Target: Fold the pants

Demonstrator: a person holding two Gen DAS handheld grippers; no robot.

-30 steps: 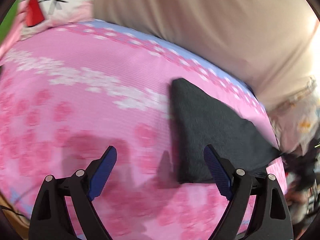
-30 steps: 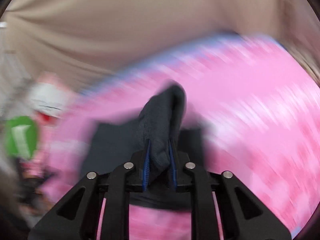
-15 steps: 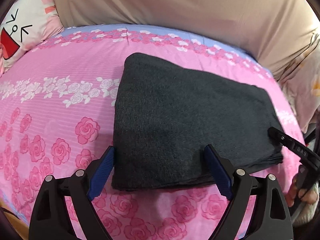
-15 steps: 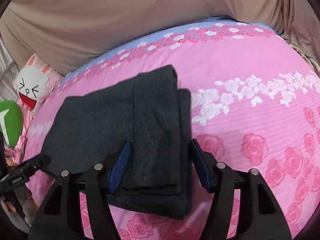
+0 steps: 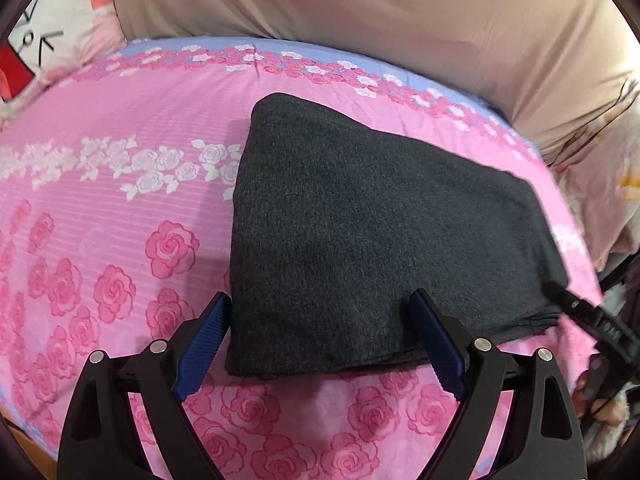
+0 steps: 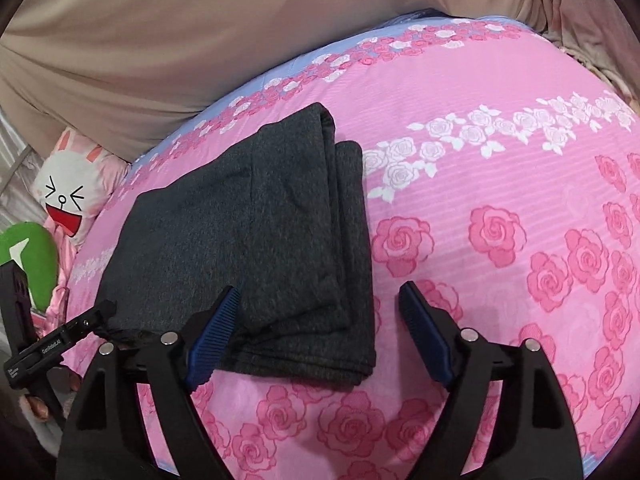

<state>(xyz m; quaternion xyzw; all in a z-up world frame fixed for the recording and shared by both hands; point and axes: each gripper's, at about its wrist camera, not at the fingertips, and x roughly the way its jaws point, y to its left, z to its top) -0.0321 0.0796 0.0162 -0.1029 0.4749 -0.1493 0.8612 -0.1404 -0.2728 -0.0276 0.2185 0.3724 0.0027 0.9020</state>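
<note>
The dark grey pants [image 5: 368, 240] lie folded into a flat stack on the pink rose bedspread [image 5: 112, 208]. My left gripper [image 5: 320, 344] is open and empty, just above the stack's near edge. In the right wrist view the pants [image 6: 256, 240] lie left of centre, a folded layer on top. My right gripper [image 6: 320, 336] is open and empty, over the stack's near right corner. The left gripper's finger shows in the right wrist view [image 6: 60, 340] at the stack's left end. The right gripper's finger shows in the left wrist view [image 5: 592, 320] at its right end.
A beige headboard cover [image 5: 360, 8] rises behind the bed. A white cartoon rabbit pillow [image 6: 72, 192] and a green cushion [image 6: 28, 260] lie off the bed's left side. The bed's near edge [image 5: 24, 432] drops away at lower left.
One second ago my right gripper was shut on a fold of the pants and carrying it over. It has let go and opened. The pants now lie flat; both grippers have drawn back slightly.
</note>
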